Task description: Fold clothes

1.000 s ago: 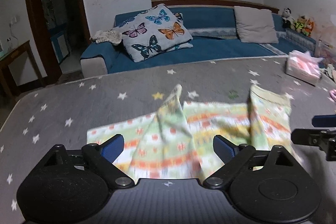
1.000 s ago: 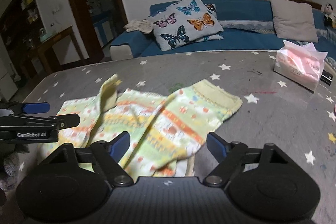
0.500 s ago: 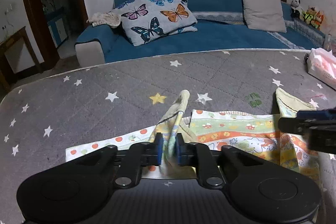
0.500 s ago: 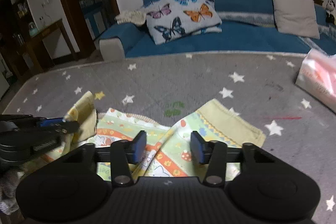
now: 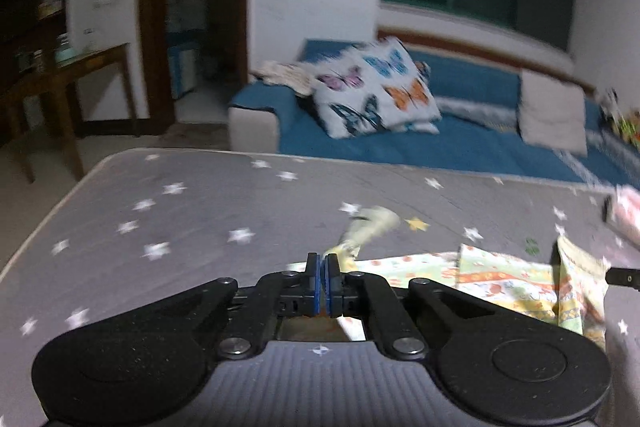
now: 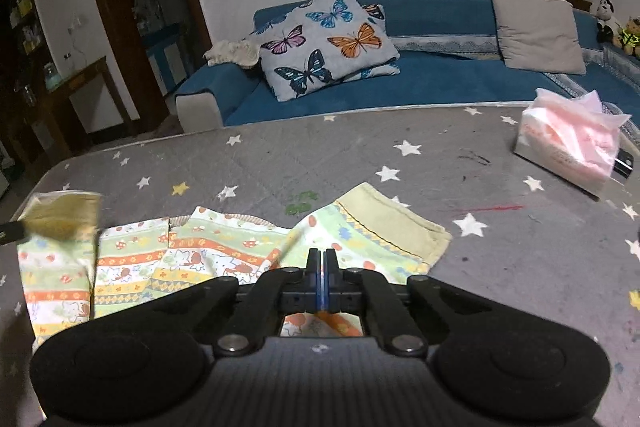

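A small patterned garment [image 6: 208, 259] in green, yellow and orange lies on the grey star-print table [image 6: 320, 163]. Its two yellow-cuffed legs point away from me. My right gripper [image 6: 322, 267] is shut on the garment's near edge by the right leg [image 6: 384, 223]. My left gripper [image 5: 322, 273] is shut on the garment at the left leg [image 5: 368, 227], whose cuff sticks up ahead of the fingers. In the right wrist view that lifted cuff [image 6: 64, 215] shows at far left. The left wrist view is blurred by motion.
A pink tissue pack [image 6: 572, 143] sits at the table's right side. Behind the table runs a blue sofa [image 6: 440, 79] with a butterfly cushion [image 6: 324, 39] and a beige cushion [image 6: 536, 31]. A wooden side table [image 5: 68, 83] and a doorway stand at left.
Both grippers went from open to shut on the garment. The left gripper has since swung to the left, pulling its leg outward; the garment is spread wider.
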`<state>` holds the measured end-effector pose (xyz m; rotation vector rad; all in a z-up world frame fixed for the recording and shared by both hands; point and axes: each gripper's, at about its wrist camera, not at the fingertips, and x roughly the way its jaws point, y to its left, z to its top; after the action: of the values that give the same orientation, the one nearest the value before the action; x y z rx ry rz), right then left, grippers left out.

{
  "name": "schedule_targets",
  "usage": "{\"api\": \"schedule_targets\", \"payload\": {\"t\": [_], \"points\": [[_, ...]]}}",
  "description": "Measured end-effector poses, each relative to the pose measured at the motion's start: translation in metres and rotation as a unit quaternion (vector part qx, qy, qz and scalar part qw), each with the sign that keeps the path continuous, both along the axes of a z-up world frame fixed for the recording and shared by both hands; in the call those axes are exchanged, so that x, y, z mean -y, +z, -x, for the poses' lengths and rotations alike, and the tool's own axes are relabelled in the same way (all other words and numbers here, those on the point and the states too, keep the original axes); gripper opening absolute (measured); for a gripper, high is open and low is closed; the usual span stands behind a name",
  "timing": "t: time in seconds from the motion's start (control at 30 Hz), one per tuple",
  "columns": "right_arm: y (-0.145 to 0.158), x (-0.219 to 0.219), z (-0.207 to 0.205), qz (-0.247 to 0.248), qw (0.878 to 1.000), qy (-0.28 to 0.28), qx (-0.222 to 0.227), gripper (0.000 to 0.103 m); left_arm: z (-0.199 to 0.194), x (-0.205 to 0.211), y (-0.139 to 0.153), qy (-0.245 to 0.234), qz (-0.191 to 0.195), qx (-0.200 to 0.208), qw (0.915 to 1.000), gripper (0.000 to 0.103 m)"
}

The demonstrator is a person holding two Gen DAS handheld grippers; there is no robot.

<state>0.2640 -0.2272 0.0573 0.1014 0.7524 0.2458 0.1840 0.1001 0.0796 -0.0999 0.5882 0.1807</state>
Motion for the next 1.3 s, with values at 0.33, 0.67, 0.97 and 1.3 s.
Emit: {"api": "schedule_targets", "payload": {"t": [0.33, 0.67, 0.97, 1.3], "points": [[-0.007, -0.038, -0.025, 0.005, 1.0, 0.019, -0.018, 0.039, 0.093, -0.07, -0.007, 0.067, 0.07, -0.005, 0.9953, 0.002], [-0.026, -0.045, -0.024, 0.033, 0.999, 0.008, -0.033, 0.001, 0.058, -0.055, -0.017, 0.031, 0.097, -0.027, 0.9944, 0.039], [0.002, 0.008, 0.013, 0.014, 1.0, -0.005, 0.007, 0.001, -0.005, -0.048, -0.042, 0.034, 0.086, -0.051, 0.9944, 0.049], [0.01, 0.075, 0.081, -0.005, 0.999, -0.046, 0.018, 0.001, -0.035, -0.048, -0.064, 0.054, 0.06, -0.065, 0.9946, 0.013]]}}
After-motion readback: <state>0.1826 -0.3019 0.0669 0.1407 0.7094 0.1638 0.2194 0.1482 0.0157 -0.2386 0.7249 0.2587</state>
